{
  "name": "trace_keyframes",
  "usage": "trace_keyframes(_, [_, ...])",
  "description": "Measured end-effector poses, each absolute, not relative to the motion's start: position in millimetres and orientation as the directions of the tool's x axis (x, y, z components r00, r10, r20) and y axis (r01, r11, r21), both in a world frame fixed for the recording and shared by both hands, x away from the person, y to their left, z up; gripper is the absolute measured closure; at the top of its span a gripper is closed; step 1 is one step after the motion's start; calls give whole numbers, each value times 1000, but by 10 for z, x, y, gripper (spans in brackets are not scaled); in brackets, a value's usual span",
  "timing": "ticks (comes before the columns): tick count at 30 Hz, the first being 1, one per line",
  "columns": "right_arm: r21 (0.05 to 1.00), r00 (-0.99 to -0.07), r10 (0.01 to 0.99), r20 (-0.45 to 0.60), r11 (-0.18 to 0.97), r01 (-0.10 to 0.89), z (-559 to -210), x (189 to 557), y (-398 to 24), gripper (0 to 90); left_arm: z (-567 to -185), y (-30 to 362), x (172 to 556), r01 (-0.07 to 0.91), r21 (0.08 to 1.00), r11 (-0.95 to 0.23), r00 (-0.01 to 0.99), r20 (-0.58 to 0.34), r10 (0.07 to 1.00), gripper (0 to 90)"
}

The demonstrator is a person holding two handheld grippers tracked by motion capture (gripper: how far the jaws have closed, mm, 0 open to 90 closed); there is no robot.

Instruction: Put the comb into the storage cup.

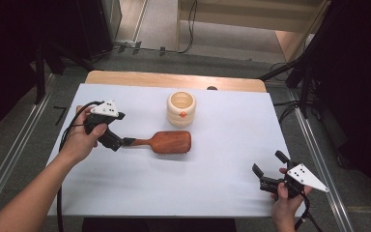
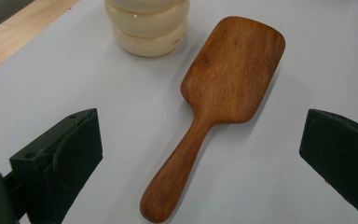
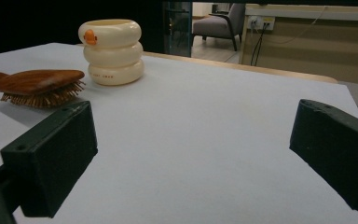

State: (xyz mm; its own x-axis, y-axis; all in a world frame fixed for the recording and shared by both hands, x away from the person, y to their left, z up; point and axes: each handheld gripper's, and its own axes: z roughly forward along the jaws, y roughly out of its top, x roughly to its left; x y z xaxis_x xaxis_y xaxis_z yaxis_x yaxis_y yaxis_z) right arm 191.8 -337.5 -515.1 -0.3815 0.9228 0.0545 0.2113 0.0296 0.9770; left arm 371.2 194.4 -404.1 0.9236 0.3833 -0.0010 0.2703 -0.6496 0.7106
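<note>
the left gripper (image 1: 125, 142), gripped by the left hand (image 1: 79, 140), points right with jaws spread wide, while the right gripper (image 1: 265, 164), in the right hand (image 1: 285, 203), points left, jaws likewise apart.

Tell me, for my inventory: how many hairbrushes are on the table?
1: the wooden hairbrush lies bristles down mid-table, in front of the cream cup, its handle toward the left gripper.

Cup (image 1: 181, 108) behind brush (image 1: 166, 142) (both on table (image 1: 222, 159)).
</note>
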Motion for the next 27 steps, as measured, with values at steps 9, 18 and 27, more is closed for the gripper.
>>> trace_keyframes(9, [977, -382, 923, 56, 28, 211, -5151, 1918, -3375, 0, -4051, 1871, 3807, 238, 674, -699, 944, 10, 331, 15])
trace_keyframes(18, [977, -382, 923, 56, 28, 211, -5150, 1919, -3375, 0, -4063, 1739, 3870, 234, 637, -734, 952, 3, 306, 40])
trace_keyframes(27, [977, -382, 923, 55, 30, 212, -5151, 1920, -3375, 0, -4117, 1615, 3904, 221, 603, -767, 961, 0, 278, 46])
